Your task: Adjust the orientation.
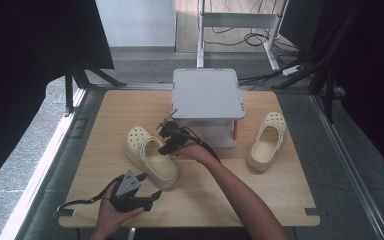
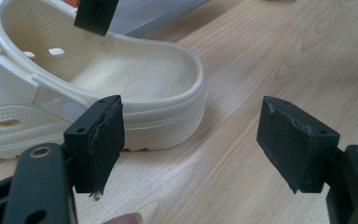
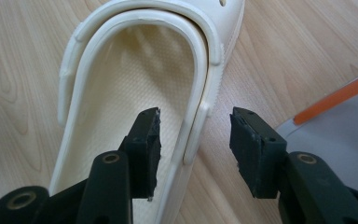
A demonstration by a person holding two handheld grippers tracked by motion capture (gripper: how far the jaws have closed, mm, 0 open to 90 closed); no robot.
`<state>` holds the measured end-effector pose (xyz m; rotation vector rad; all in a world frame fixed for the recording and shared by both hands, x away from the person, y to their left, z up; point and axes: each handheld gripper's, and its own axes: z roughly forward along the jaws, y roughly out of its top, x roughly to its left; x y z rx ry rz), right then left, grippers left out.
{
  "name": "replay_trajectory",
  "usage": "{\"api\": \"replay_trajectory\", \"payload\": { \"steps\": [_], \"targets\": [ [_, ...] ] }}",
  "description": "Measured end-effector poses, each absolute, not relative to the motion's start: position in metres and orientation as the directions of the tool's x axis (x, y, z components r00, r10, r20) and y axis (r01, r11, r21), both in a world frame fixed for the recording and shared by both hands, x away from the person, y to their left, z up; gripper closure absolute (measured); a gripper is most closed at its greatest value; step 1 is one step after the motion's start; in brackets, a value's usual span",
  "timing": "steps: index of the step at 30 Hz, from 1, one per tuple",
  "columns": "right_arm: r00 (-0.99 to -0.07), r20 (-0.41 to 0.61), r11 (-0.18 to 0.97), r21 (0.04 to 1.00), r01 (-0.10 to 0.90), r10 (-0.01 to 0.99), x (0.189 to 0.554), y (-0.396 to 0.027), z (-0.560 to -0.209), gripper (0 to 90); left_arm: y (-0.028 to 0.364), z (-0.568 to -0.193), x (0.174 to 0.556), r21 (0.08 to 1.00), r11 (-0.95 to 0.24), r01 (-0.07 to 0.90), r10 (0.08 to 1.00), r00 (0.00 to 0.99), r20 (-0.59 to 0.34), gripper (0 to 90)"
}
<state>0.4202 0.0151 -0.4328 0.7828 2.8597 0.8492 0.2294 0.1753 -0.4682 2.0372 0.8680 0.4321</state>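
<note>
A cream clog (image 1: pixel 150 157) lies left of the table's middle, and a second cream clog (image 1: pixel 266 140) lies at the right. My right gripper (image 1: pixel 168 145) hovers over the left clog's right side. In the right gripper view it (image 3: pixel 196 135) straddles the clog's side wall and strap (image 3: pixel 200 93), one jaw inside the shoe and one outside, pads apart from it, so it is open. My left gripper (image 1: pixel 144 192) rests near the front edge, just short of that clog's heel (image 2: pixel 168 93). Its jaws (image 2: pixel 191 126) stand wide open over bare wood.
A grey flat-topped stand (image 1: pixel 207 95) with an orange strip on its side sits at the back centre of the wooden table (image 1: pixel 280 195), close behind the right hand. Black metal frames and cables surround the table.
</note>
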Motion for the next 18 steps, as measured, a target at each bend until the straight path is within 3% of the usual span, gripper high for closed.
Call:
{"api": "replay_trajectory", "payload": {
  "steps": [18],
  "targets": [
    [-0.857,0.102,0.692,0.545,0.472,0.504,0.431,0.025,-0.442,60.5,0.177,-0.469,0.23,0.82,-0.388,0.42,0.717,0.697,-0.018,23.8]
  ]
}}
